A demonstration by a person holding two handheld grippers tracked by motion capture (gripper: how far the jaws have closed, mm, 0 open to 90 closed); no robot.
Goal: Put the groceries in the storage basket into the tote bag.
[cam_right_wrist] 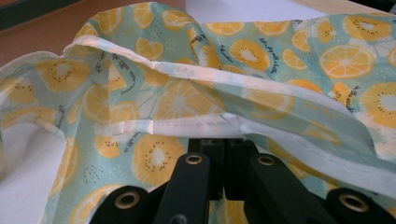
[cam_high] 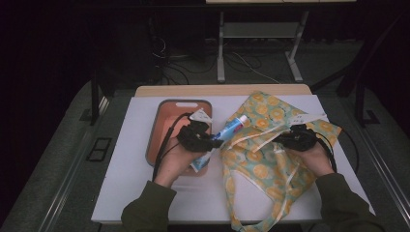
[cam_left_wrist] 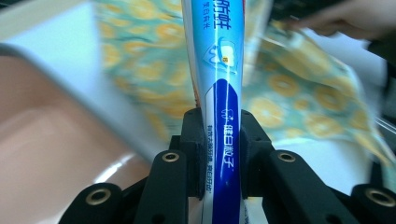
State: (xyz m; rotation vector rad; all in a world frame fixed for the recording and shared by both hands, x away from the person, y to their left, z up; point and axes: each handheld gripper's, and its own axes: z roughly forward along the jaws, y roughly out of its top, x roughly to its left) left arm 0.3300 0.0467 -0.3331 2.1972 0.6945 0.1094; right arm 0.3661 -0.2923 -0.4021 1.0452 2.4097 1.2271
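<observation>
Toothpaste halfway to the bag, not in yet

My left gripper point(cam_high: 209, 140) is clamped on the toothpaste tube point(cam_high: 231, 129), hanging between the orange bin point(cam_high: 162, 126) and the citrus-print bag point(cam_high: 270, 162); right gripper point(cam_high: 290, 140) pinches the bag's white rim point(cam_right_wrist: 187, 127). Dropping it in remains, I reckon.

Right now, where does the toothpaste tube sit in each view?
High view: toothpaste tube at centre, in the left gripper.
Left gripper view: tube upright between the jaws.
Right gripper view: no tube visible here.
Shared landmark: orange-print bag.
</observation>
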